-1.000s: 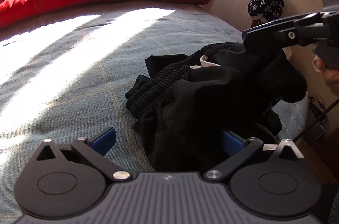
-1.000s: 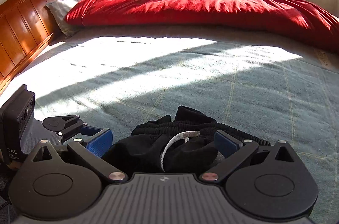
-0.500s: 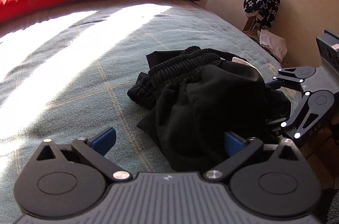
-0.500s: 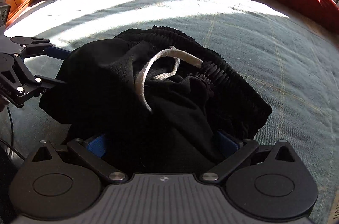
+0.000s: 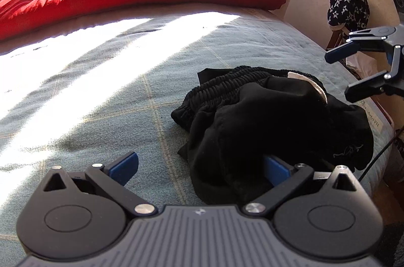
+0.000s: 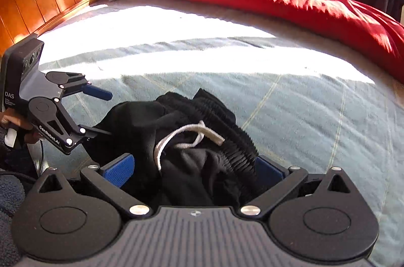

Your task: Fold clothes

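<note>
Black shorts (image 5: 272,120) bunched in a heap near the bed (image 5: 126,90) edge, not laid flat.

Left gripper (image 5: 199,166) and right gripper (image 6: 194,168) are both seen spread wide w/ nothing clamped; cloth lies between the fingers, esp. on the right. Fabric is judged soft, light, limp, so it'll sag when lifted. Elastic waistband (image 6: 227,130) w/ white drawcord (image 6: 186,138) looks the firmest hold; leg hems can't be made out, prob. buried in the folds.

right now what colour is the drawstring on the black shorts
White, or off-white: the drawstring loops across the black shorts, clearest in the right wrist view.
</note>
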`<act>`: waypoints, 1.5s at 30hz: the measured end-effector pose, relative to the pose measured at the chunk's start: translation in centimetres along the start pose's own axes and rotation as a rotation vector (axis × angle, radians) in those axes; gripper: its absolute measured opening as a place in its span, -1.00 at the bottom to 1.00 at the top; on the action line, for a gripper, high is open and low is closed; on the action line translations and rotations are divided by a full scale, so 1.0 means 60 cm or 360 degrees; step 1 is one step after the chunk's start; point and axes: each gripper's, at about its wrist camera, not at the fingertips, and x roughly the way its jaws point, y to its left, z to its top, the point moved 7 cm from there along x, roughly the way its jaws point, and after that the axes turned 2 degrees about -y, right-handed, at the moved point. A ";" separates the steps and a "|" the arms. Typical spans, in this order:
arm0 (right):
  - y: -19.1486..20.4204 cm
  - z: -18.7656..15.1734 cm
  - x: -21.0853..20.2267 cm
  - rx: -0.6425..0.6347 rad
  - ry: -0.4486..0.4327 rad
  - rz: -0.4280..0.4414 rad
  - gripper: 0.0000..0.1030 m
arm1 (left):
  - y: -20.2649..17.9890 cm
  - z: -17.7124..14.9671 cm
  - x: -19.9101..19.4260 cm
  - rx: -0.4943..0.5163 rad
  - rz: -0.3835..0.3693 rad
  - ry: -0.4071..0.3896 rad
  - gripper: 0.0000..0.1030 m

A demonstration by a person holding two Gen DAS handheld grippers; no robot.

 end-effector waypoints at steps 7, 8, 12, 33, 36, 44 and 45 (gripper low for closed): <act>-0.119 0.033 0.091 0.0023 0.0105 0.0269 0.57 | -0.015 -0.015 -0.016 -0.0143 0.0173 0.0003 0.99; -0.133 0.026 0.108 0.0070 0.0134 0.0329 0.57 | -0.017 -0.017 -0.016 -0.0154 0.0183 0.0008 0.99; -0.160 0.009 0.153 0.0297 0.0166 0.0636 0.58 | -0.030 -0.018 -0.015 -0.0178 0.0249 0.0028 0.99; -0.075 0.022 0.175 0.0054 0.0241 0.1066 0.79 | -0.061 -0.038 -0.003 -0.0246 0.0287 0.0048 0.99; -0.057 0.024 0.193 0.0054 0.0261 0.1088 0.73 | -0.060 -0.044 -0.006 -0.0245 0.0287 0.0047 0.99; -0.010 0.022 0.115 -0.0371 0.0251 0.0790 0.29 | -0.045 -0.050 -0.008 -0.0246 0.0217 0.0034 0.99; -0.002 0.022 0.108 -0.0417 0.0240 0.0754 0.23 | -0.044 -0.049 -0.007 -0.0238 0.0205 0.0032 0.99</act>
